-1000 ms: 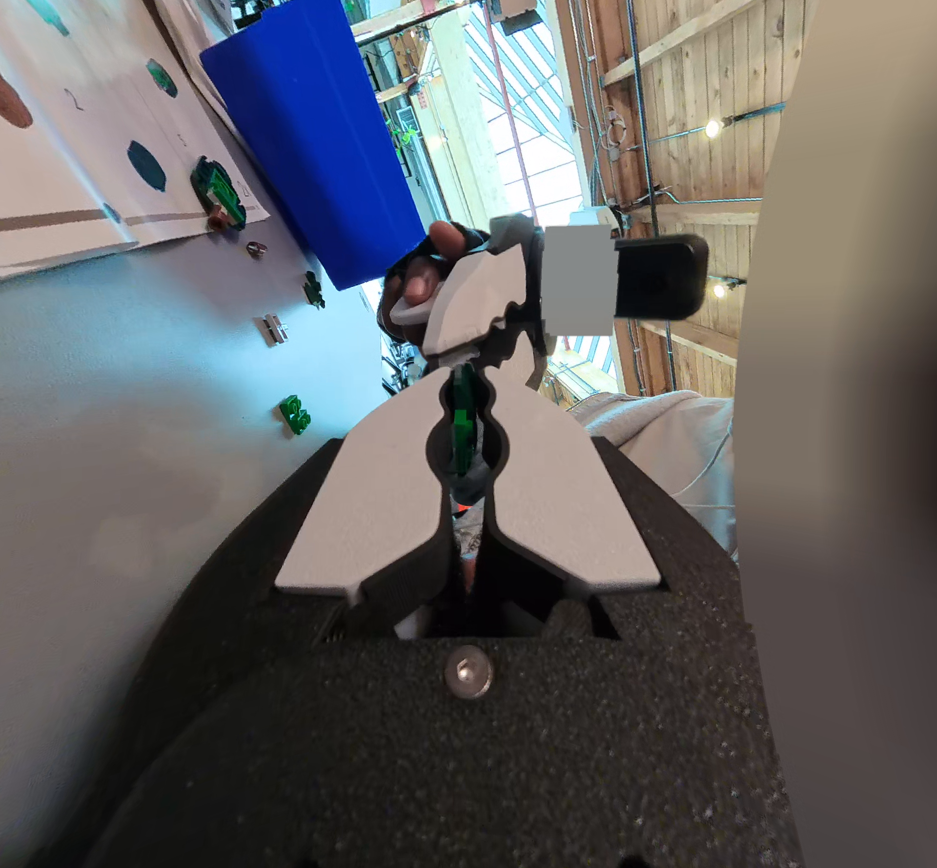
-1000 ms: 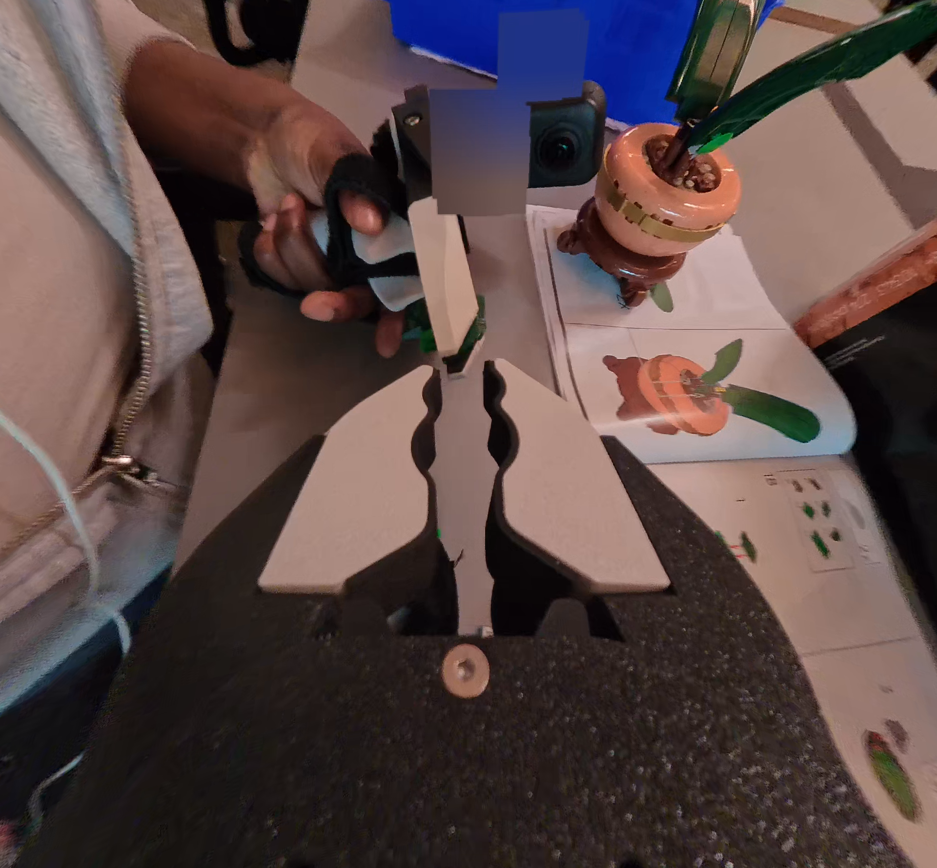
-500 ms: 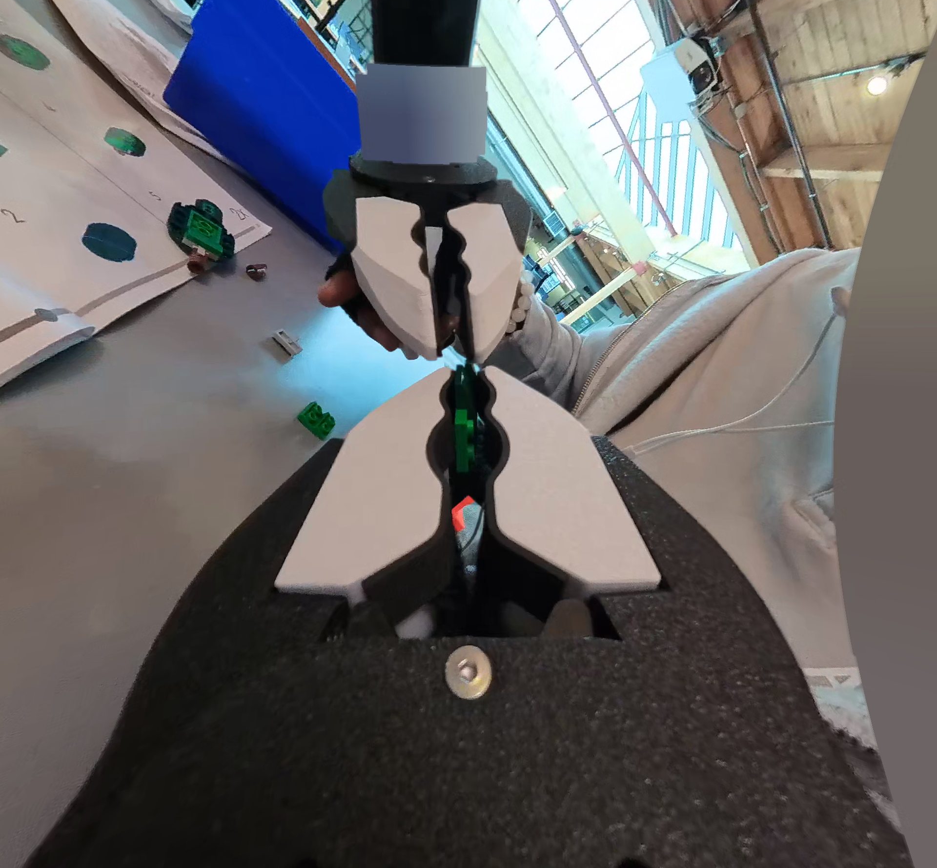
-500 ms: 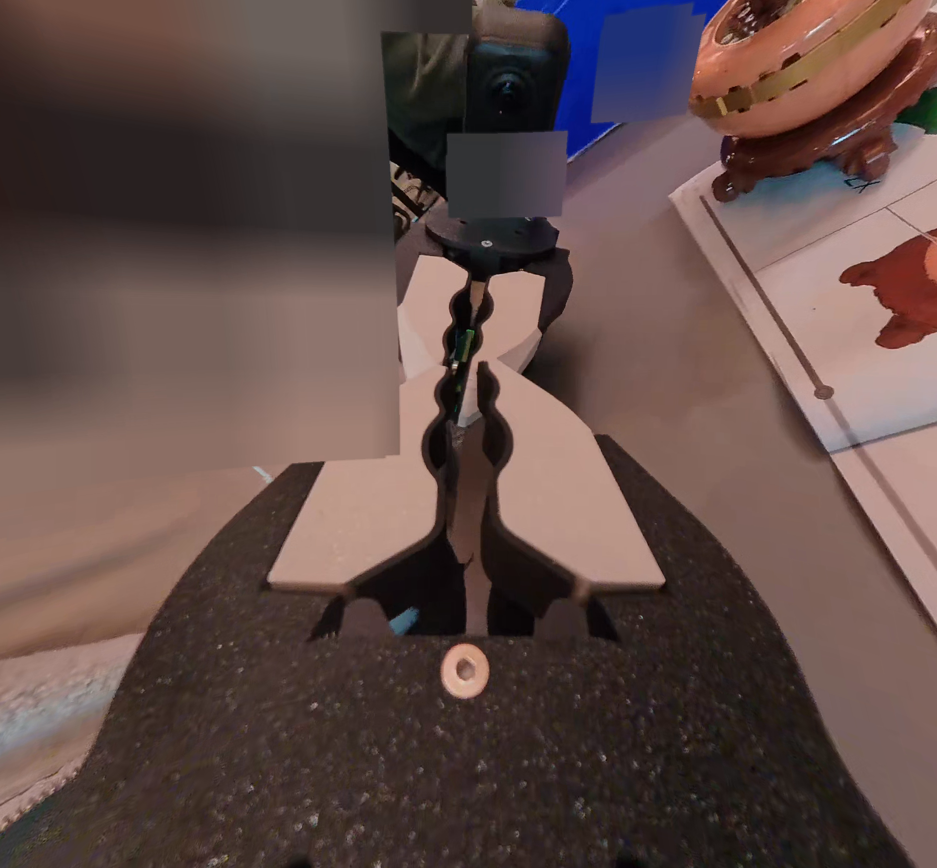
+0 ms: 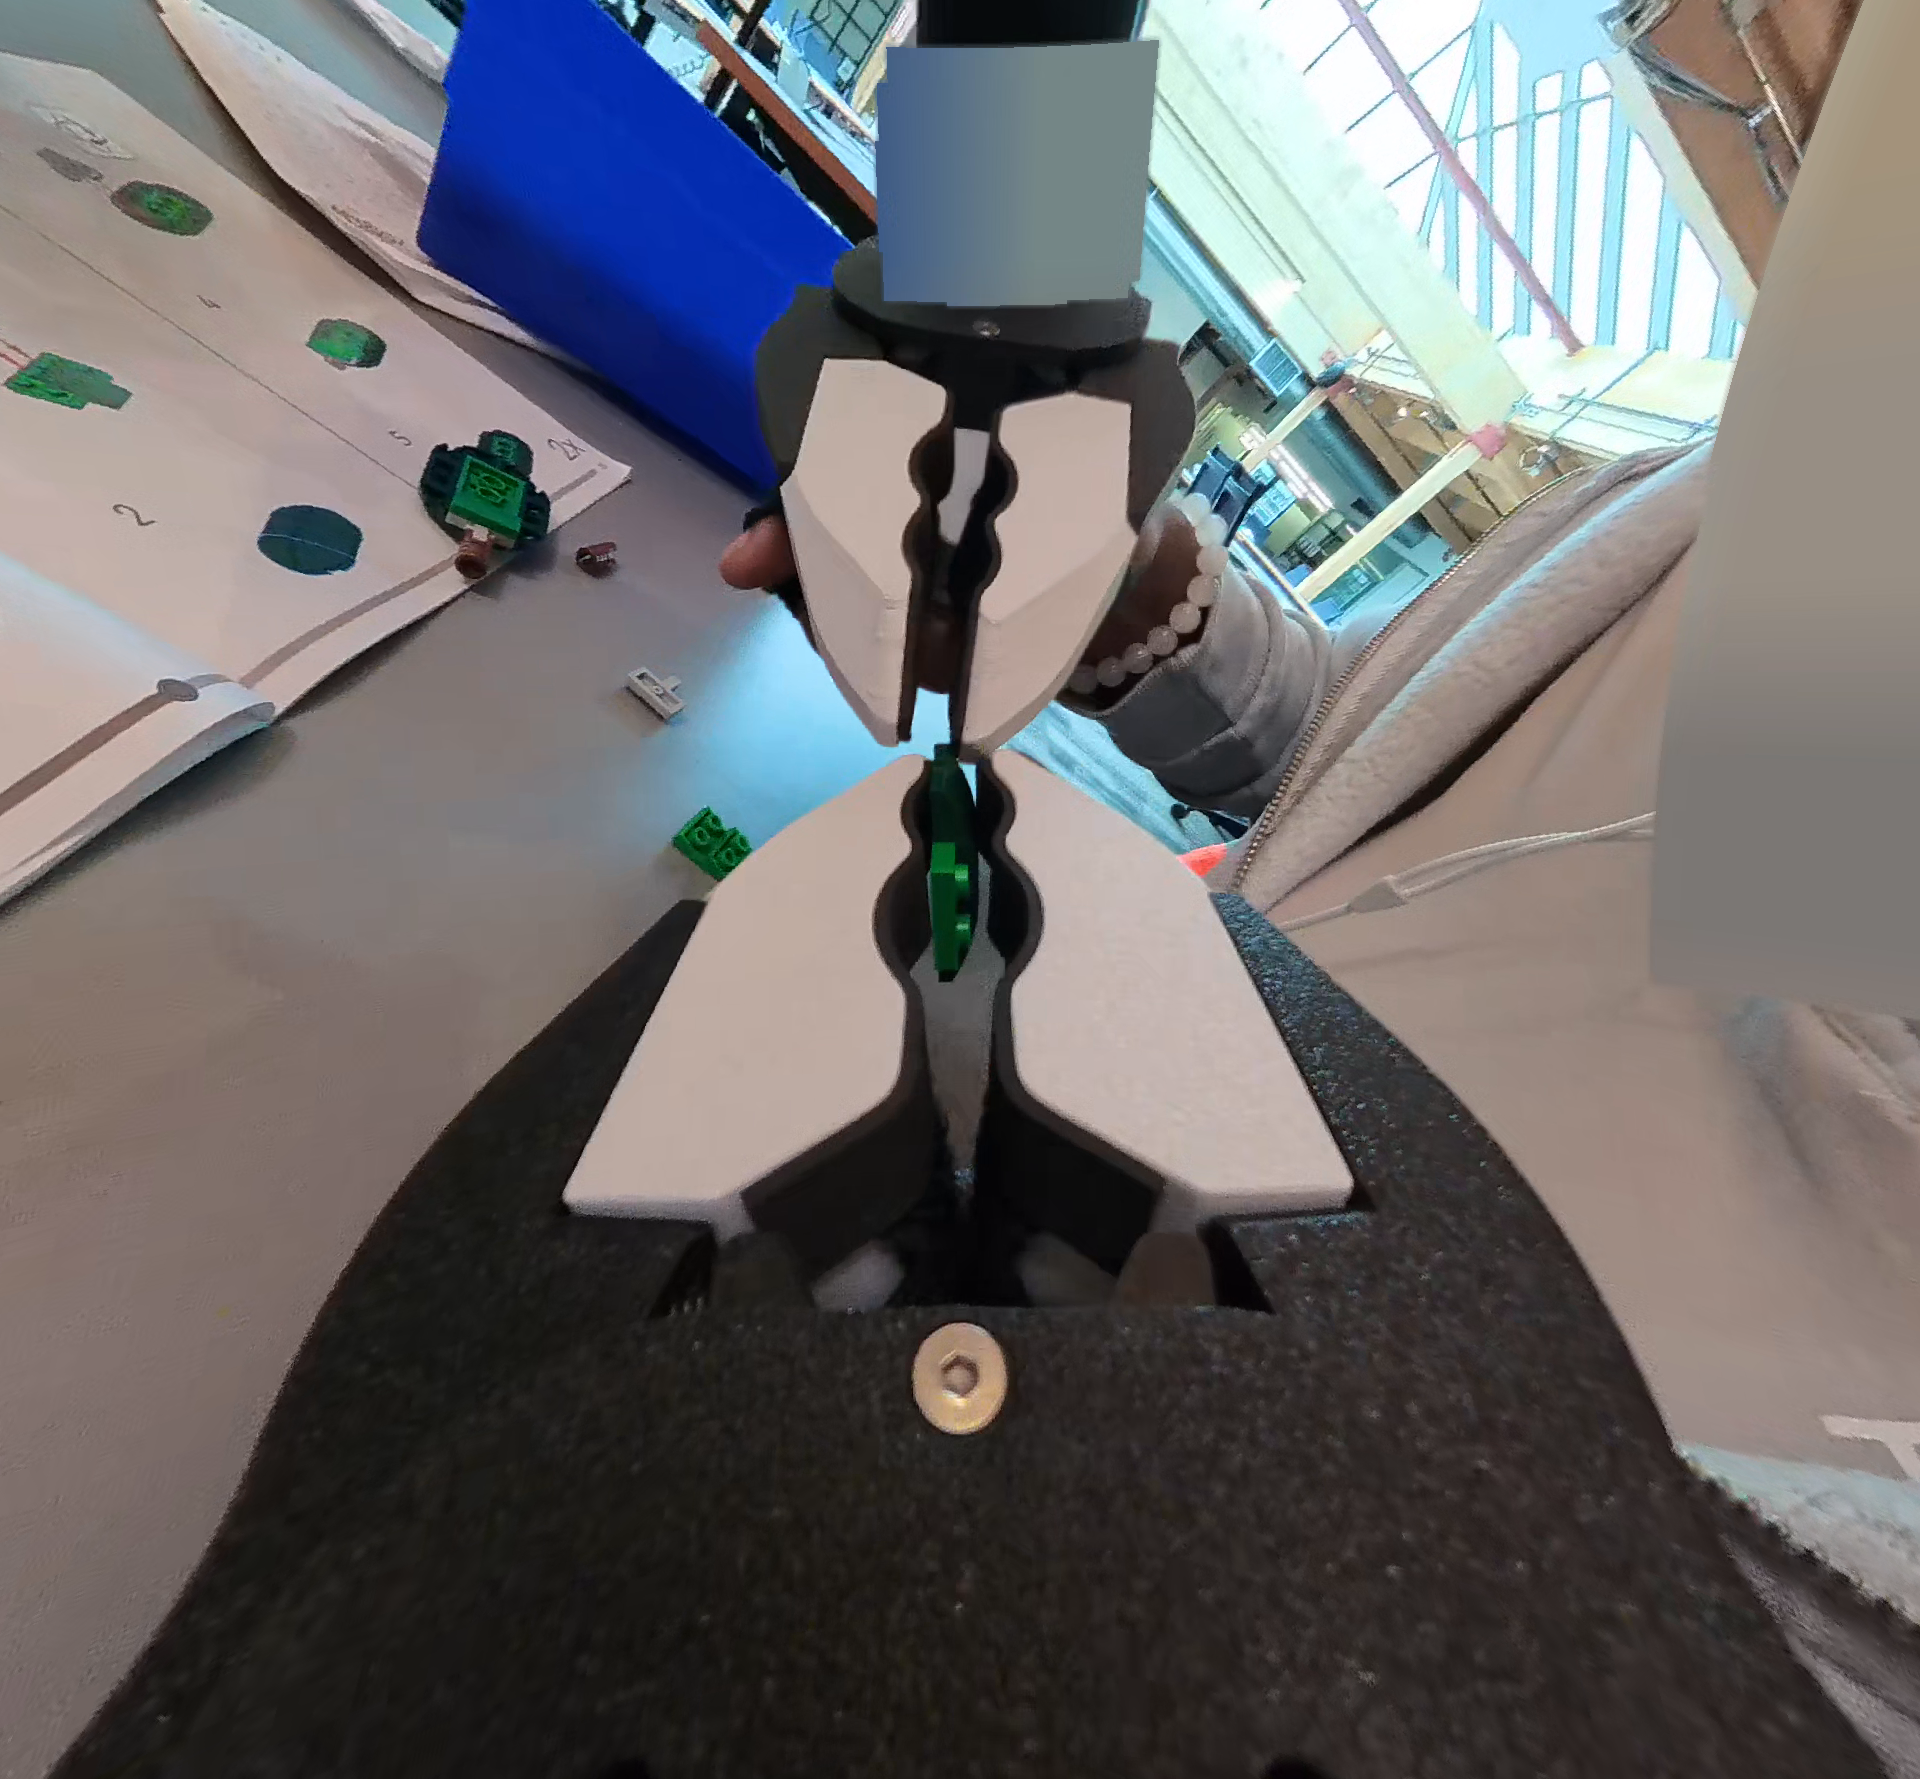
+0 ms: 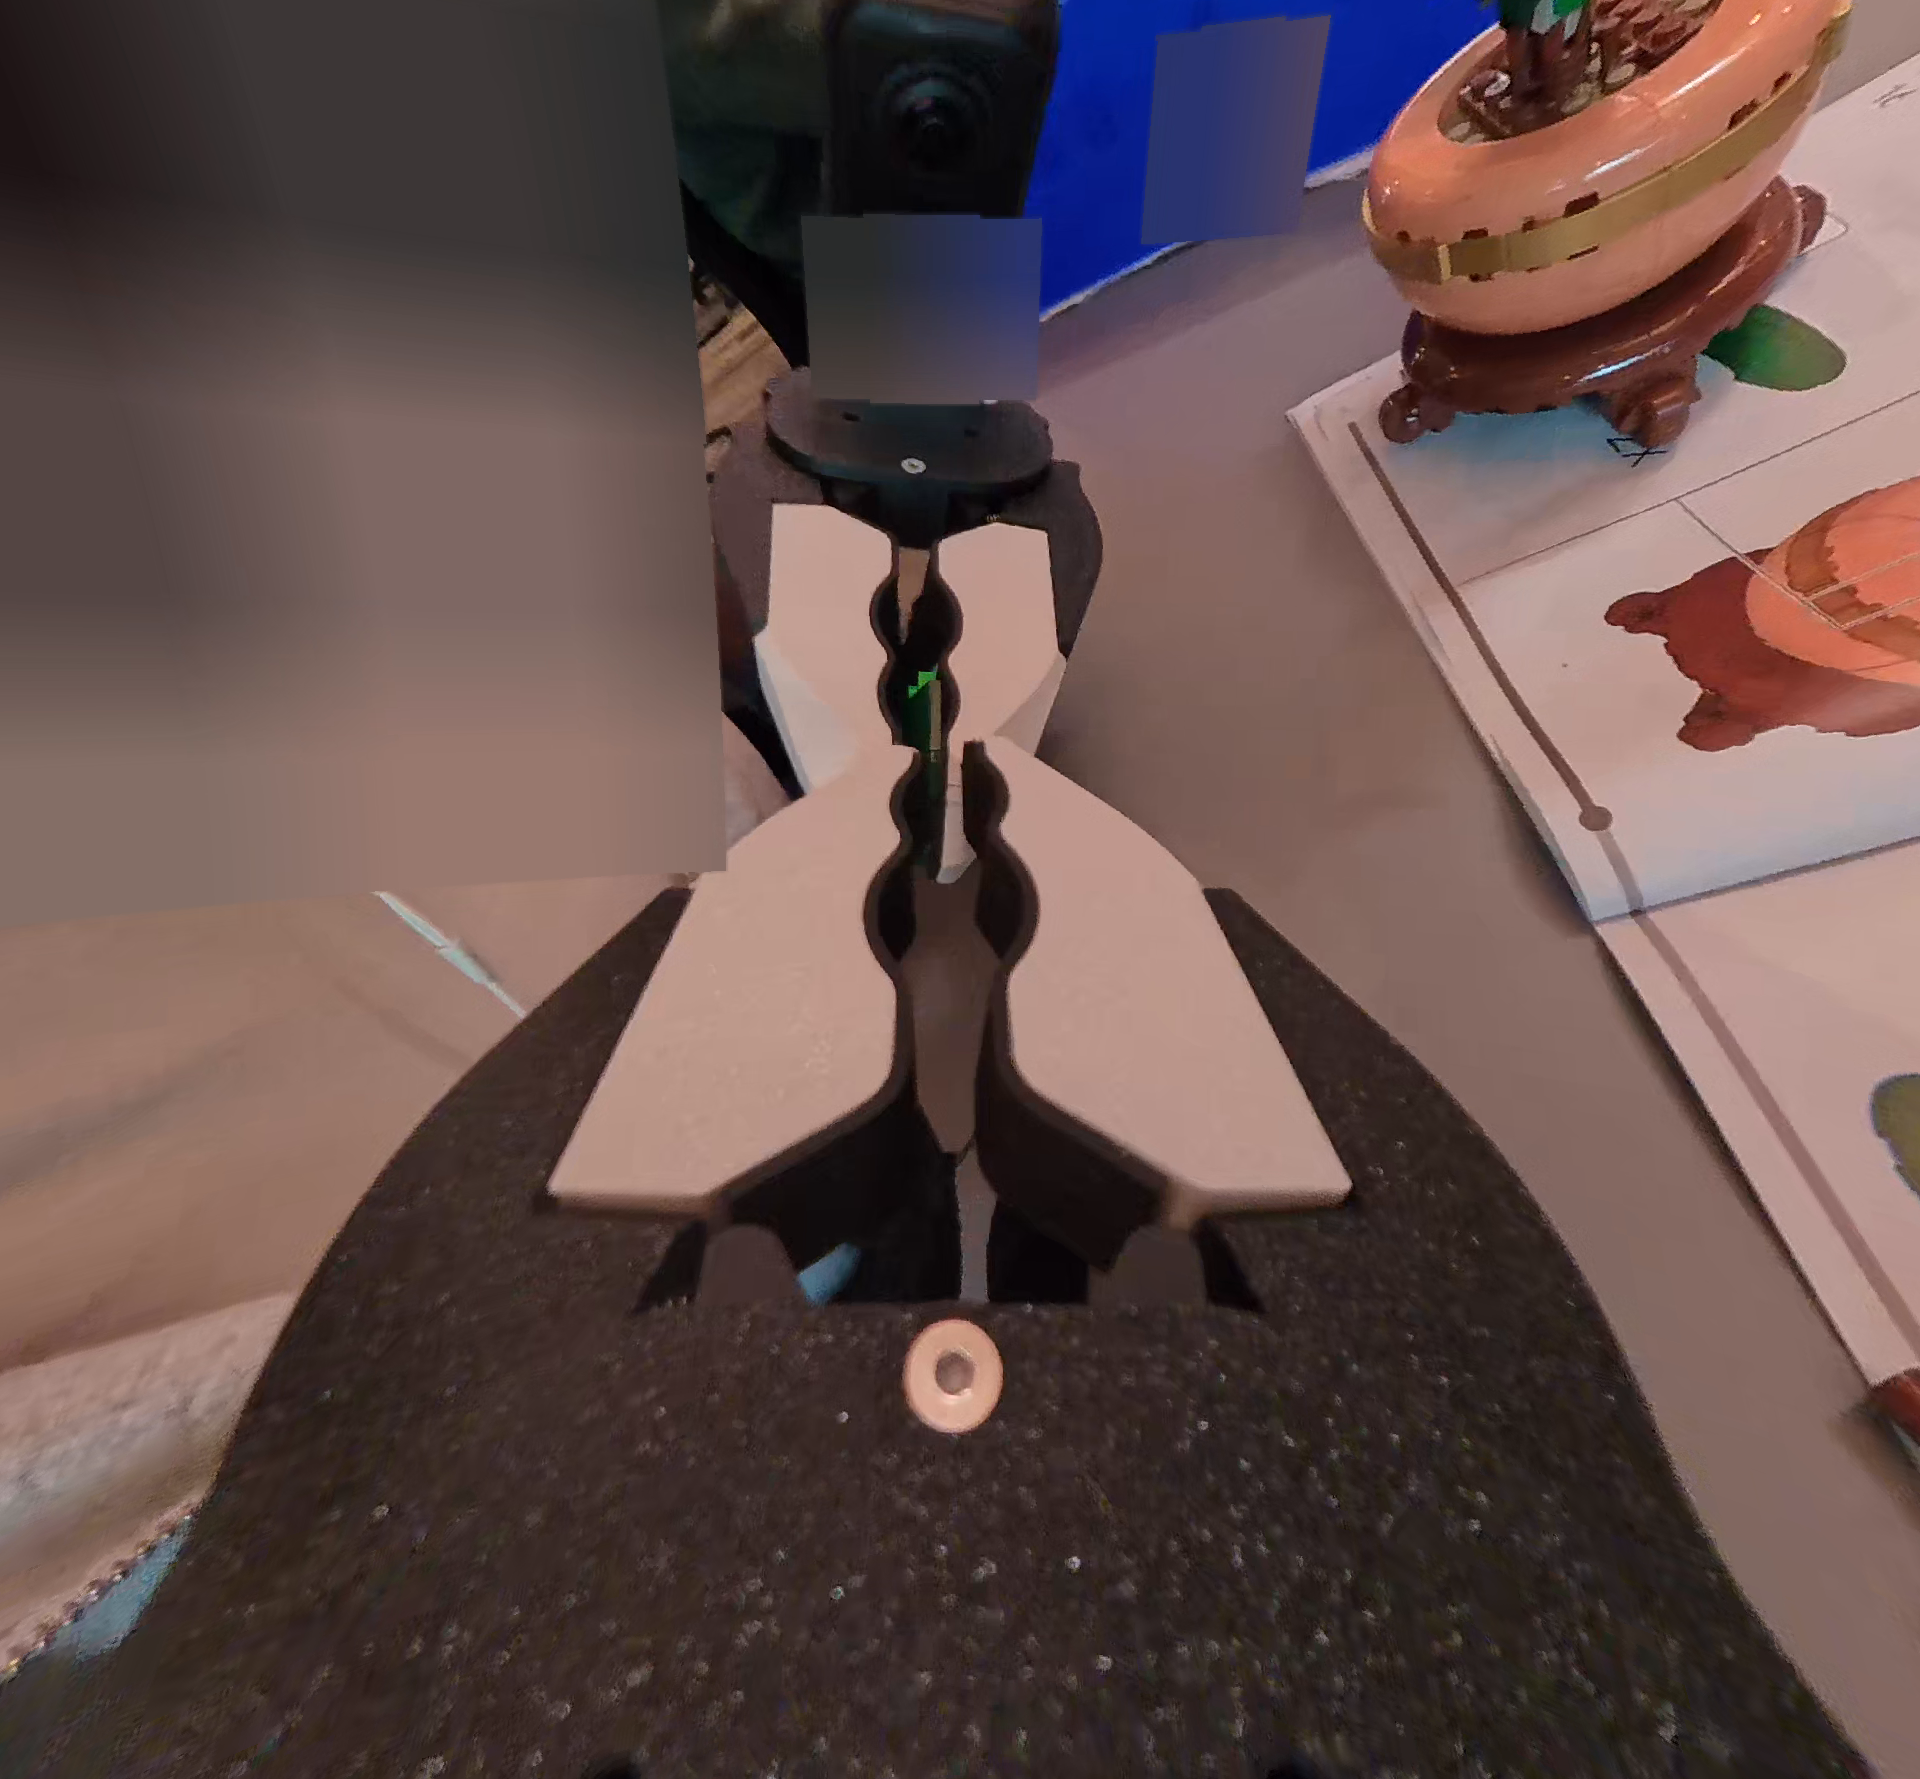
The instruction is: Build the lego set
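My left gripper [image 5: 951, 763] is shut on a flat green lego piece [image 5: 951, 872] held edge-on between its pads. My right gripper [image 6: 942, 755] faces it tip to tip; it shows in the left wrist view [image 5: 937, 737], pointing down at the piece's top end. In the right wrist view the green piece [image 6: 923, 706] sticks out of the left gripper [image 6: 914, 721] into the narrow gap between my right jaws. I cannot tell whether the right jaws pinch it. A green round sub-assembly [image 5: 485, 491] lies on the instruction booklet [image 5: 208, 524].
A green brick [image 5: 712, 841], a small grey piece [image 5: 655, 690] and a small brown piece [image 5: 594, 557] lie loose on the grey table. A blue bin [image 5: 603, 275] stands behind. The built lego plant pot [image 6: 1600, 171] stands on the booklet [image 6: 1538, 690] at right. The person's torso is close by.
Both grippers have swung to face each other head-on and closed in until their tips meet at the green piece. The right jaws have narrowed since one second ago.
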{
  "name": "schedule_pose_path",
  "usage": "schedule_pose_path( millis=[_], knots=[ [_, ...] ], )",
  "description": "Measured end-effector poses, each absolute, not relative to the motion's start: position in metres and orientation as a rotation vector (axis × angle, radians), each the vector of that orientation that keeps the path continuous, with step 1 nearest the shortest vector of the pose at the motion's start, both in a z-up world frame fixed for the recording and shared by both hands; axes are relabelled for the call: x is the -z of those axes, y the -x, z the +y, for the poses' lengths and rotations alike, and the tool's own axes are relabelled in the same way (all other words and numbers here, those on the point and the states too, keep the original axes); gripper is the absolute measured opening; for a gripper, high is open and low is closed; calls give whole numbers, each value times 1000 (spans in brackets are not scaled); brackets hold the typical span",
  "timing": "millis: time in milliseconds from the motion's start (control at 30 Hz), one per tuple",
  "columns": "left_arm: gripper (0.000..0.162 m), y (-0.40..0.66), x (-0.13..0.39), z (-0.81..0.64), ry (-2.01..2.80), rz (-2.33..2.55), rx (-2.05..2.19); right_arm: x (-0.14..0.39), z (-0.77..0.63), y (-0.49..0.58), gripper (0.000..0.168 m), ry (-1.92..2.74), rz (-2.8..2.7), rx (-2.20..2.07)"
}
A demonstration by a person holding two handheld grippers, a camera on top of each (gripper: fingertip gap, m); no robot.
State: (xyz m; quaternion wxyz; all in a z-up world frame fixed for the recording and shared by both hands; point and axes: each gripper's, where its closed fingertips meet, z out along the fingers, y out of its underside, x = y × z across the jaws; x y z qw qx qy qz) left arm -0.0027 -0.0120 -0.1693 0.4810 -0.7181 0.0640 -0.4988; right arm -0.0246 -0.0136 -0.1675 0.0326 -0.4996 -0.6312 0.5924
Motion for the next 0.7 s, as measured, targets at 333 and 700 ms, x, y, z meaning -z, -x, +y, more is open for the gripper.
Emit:
schedule_pose_path(
  millis=[333, 700],
  knots=[
    [4, 60, 149, 17, 1296, -482, 1701, 133, 27, 40, 24, 1356, -1546, -1741],
    [5, 58, 157, 27, 1213, -632, 1746, 165, 7, 57, 0, 1226, -1608, -1189]
  ],
)
